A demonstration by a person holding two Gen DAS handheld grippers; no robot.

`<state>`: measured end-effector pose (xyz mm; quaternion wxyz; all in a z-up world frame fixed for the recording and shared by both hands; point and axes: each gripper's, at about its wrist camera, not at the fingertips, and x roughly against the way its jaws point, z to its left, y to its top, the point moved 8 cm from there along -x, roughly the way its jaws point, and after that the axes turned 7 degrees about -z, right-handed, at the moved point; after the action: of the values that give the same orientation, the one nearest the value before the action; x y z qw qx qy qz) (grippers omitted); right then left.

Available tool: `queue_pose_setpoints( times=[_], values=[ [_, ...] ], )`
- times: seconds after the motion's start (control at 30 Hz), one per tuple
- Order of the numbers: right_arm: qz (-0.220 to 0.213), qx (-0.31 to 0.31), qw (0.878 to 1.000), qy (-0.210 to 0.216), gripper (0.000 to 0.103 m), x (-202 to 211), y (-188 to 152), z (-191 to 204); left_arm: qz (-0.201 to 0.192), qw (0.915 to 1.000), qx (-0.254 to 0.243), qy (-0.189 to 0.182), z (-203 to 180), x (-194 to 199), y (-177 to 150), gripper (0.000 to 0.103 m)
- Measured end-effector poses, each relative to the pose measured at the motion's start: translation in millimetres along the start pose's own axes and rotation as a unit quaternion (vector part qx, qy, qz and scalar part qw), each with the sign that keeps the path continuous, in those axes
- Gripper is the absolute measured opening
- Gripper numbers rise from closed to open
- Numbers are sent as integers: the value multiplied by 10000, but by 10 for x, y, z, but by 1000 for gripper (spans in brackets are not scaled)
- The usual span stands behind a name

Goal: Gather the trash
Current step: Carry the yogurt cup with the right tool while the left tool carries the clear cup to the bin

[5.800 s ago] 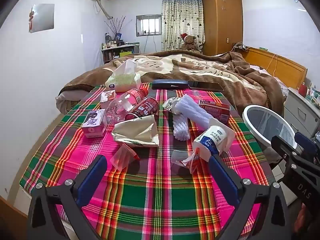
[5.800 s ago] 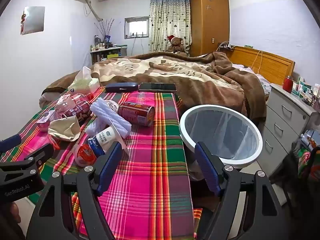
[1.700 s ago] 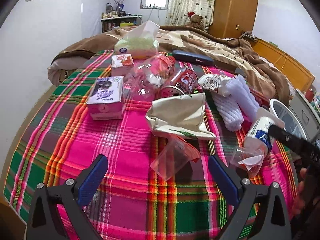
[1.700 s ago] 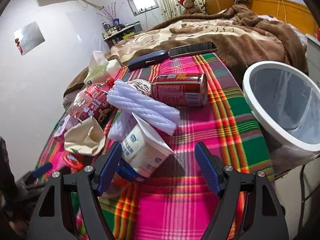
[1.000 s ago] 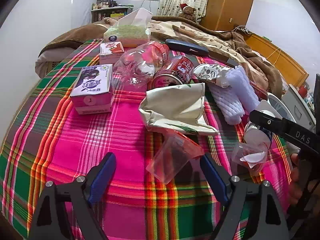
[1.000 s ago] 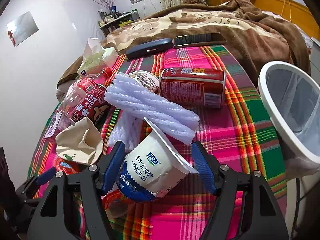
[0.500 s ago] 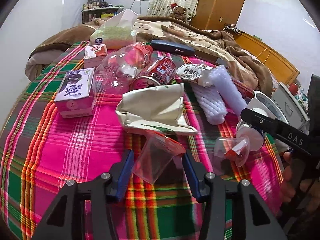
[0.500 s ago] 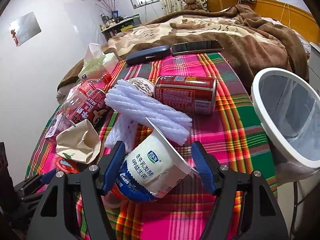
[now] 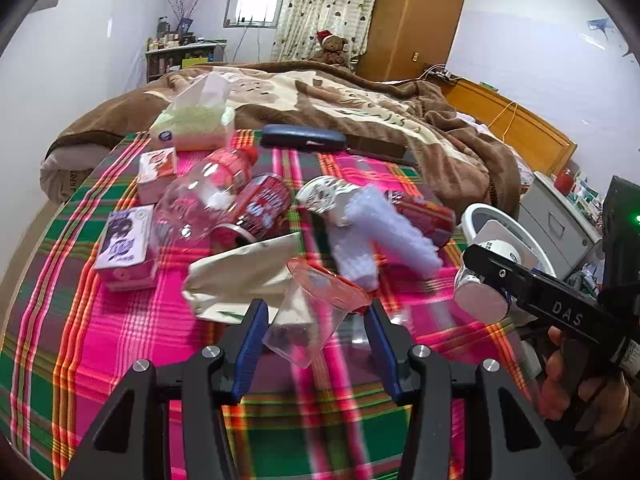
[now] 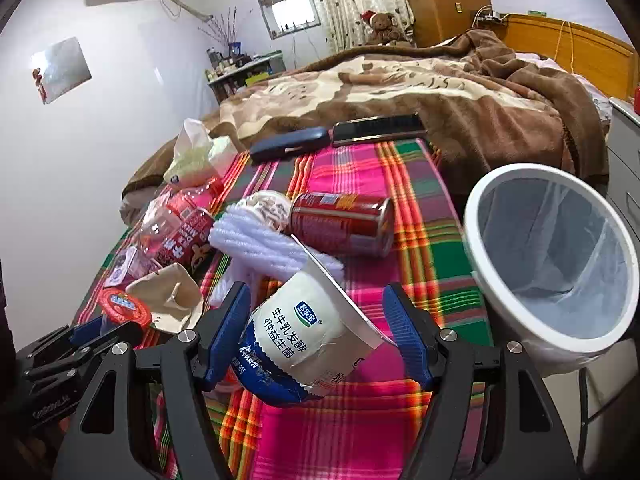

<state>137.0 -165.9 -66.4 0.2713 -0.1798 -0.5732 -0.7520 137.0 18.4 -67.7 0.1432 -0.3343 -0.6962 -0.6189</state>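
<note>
A clear plastic cup with a red rim (image 9: 316,312) hangs tilted above the plaid cloth, and my left gripper (image 9: 316,314) is shut on it. From the right wrist view the cup's red lid (image 10: 124,306) shows at lower left. My right gripper (image 10: 316,300) is shut on a white and blue yogurt cup (image 10: 300,336) whose peeled lid sticks out to the right; it hangs a little above the cloth. The left wrist view shows that yogurt cup (image 9: 484,284) at far right, with a hand below it. A white bin with a liner (image 10: 476,216) stands off the table's right edge.
On the plaid cloth (image 10: 360,432) lie a red can (image 10: 340,224), white foam netting (image 10: 264,244), a crushed bottle (image 10: 176,216), a paper bag (image 10: 168,292) and small cartons (image 9: 124,240). A tissue pack (image 10: 192,160), dark case (image 10: 288,144) and phone (image 10: 376,126) lie by the bed.
The left jaws have closed on the red-rimmed plastic cup and lifted it off the cloth. The right gripper has risen a little with the yogurt cup still between its pads.
</note>
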Motion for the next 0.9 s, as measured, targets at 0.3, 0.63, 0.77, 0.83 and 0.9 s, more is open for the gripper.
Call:
queue_pose_setpoints(
  times=[0.3, 0.63, 0.77, 0.83, 0.9],
  values=[
    [-339, -116, 9990, -256, 70, 232, 234, -325, -96, 9988, -322, -368, -513, -70, 244, 50],
    [-530, -247, 9957, -713, 70, 377, 465, -847, -29, 9937, -663, -901, -1201, -359, 472, 50],
    [-591, -238, 9939, -899, 70, 391, 542, -1054, 1, 9905, -846, -1088, -1481, -486, 537, 50],
    [-595, -262, 9930, -983, 70, 392, 560, -1160, 25, 9888, -909, -1184, -1628, -558, 565, 50],
    [-562, -289, 9923, -1069, 70, 405, 557, -1280, 61, 9869, -974, -1287, -1782, -645, 590, 50]
  ],
)
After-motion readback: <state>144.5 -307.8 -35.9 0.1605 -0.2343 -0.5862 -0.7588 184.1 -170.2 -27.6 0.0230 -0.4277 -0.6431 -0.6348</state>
